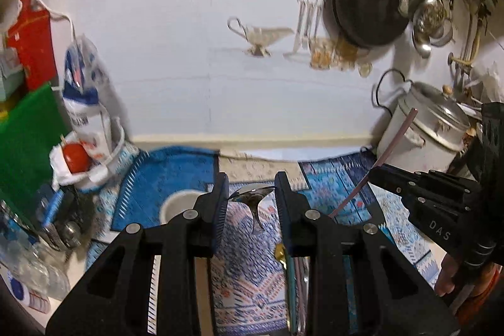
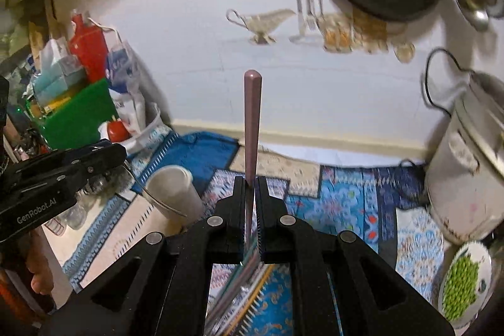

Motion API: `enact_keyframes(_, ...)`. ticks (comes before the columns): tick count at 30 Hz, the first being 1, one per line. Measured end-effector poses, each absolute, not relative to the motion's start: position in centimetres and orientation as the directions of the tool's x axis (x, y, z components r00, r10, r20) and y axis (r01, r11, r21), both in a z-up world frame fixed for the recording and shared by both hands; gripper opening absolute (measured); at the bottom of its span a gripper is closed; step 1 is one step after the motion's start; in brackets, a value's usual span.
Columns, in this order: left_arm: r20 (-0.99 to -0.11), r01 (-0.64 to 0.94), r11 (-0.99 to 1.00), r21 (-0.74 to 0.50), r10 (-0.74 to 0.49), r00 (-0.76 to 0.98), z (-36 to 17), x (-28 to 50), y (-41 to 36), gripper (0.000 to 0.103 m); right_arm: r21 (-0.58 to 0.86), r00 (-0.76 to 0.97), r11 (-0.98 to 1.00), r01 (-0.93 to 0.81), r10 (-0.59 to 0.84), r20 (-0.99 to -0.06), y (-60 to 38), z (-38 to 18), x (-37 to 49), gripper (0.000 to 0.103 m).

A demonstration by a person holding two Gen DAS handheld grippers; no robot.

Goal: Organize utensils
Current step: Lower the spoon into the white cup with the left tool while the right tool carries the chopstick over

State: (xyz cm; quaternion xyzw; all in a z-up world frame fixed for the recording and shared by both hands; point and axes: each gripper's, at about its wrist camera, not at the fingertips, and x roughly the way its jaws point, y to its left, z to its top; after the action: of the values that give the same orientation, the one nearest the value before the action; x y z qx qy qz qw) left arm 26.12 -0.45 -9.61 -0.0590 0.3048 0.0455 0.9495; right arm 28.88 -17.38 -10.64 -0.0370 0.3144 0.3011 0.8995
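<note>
Right gripper (image 2: 250,183), lower centre of its view, jaws pinching a slim mauve faceted chopstick-like rod (image 2: 252,122) standing upright, blunt tip uppermost; left gripper (image 1: 251,194), lower centre, clamps a polished steel spoon (image 1: 252,198) by its bowl edges, handle hanging down; white cylindrical cup (image 2: 174,194) lower left on blue patterned mat (image 2: 340,203).

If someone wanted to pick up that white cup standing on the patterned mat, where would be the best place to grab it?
Probably at the rim. The white cup stands upright with its mouth open and looks empty, so one finger could go inside and one outside the wall, coming down from above. Its right side faces the open mat; the left side is crowded by clutter, so approach from the right.
</note>
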Motion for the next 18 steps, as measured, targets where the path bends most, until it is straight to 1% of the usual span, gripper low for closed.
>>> enact_keyframes(9,-0.542,-0.133,0.989,-0.067,0.076,0.837,-6.8,26.7,3.7,0.029,0.114,0.634,0.79,-0.603,0.561,-0.532,-13.3,-7.9,29.0,0.006)
enact_keyframes(14,-0.562,-0.122,0.989,-0.078,0.058,0.825,-6.9,27.5,6.1,0.029,0.129,0.626,0.774,-0.62,0.587,-0.514,-10.2,-7.0,28.9,0.006)
enact_keyframes(18,-0.595,-0.115,0.99,-0.087,0.041,0.803,-8.3,28.3,8.0,0.029,0.139,0.608,0.757,-0.638,0.607,-0.512,-7.8,-6.7,29.0,0.006)
